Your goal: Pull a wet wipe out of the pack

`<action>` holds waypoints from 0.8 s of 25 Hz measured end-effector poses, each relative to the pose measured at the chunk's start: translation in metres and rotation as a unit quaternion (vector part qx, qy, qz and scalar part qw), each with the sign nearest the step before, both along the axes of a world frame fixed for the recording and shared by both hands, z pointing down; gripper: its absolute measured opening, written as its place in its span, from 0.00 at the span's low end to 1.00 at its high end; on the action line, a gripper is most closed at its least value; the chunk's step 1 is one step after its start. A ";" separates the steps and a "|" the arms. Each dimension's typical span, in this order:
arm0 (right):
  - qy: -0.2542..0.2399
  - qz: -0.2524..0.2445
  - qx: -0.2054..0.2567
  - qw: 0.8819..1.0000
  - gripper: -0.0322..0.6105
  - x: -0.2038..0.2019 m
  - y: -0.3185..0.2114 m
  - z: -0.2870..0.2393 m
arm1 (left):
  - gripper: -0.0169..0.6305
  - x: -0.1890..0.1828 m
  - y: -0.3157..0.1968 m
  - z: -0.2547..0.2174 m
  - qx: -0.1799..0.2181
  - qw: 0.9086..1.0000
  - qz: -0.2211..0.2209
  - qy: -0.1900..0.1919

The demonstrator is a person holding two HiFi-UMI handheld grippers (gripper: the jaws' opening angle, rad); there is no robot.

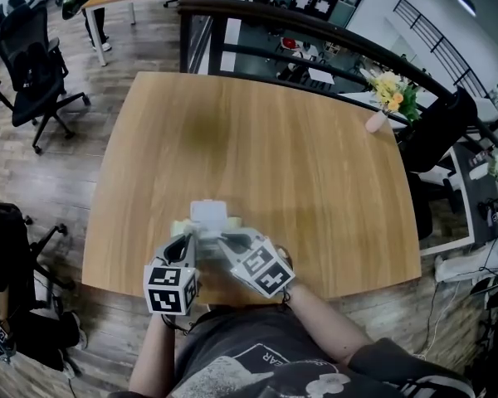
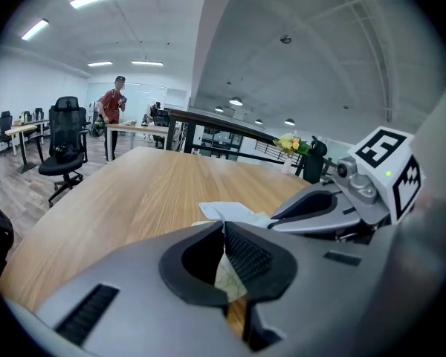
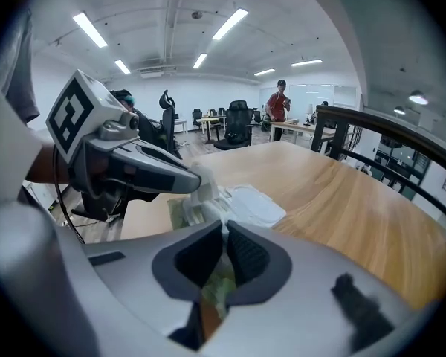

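The pack [image 1: 209, 215] of wipes lies on the wooden bench [image 1: 257, 139], close to its near edge and about midway along it, with both tools meeting over it. The left hand-held gripper [image 2: 224, 227] has its jaws pressed together on the pack's near left edge, and pale printed film shows between the ribbed pads. The right hand-held gripper [image 3: 224, 229] comes in from the near right with its jaws closed. They seem to pinch the white wet wipe [image 3: 204, 190], which stands up crumpled from the pack's top beside the left tool's tip. A small vase of flowers [image 1: 388, 96] stands beyond the bench's far right corner.
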State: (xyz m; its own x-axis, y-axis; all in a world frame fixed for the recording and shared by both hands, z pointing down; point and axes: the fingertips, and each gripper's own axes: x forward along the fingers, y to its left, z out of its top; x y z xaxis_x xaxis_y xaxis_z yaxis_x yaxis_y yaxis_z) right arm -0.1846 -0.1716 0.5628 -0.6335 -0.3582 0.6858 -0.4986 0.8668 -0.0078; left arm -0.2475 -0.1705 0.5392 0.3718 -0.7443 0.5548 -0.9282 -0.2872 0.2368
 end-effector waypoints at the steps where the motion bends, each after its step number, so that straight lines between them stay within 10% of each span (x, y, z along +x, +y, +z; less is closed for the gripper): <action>1: -0.003 0.000 0.000 1.000 0.11 0.000 0.001 -0.002 | 0.05 0.000 0.000 0.000 0.000 1.000 -0.001 0.001; 20: -0.027 0.006 -0.018 0.999 0.10 0.028 0.004 -0.008 | 0.05 -0.001 0.005 -0.004 -0.007 0.999 -0.030 -0.011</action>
State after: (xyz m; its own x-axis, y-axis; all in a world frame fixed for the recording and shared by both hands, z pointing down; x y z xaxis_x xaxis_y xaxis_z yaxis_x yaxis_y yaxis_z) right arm -0.1565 -0.1675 0.5550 -0.6656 -0.3422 0.6632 -0.5068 0.8596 -0.0652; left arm -0.2482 -0.1657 0.5352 0.3142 -0.7572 0.5727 -0.9487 -0.2273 0.2199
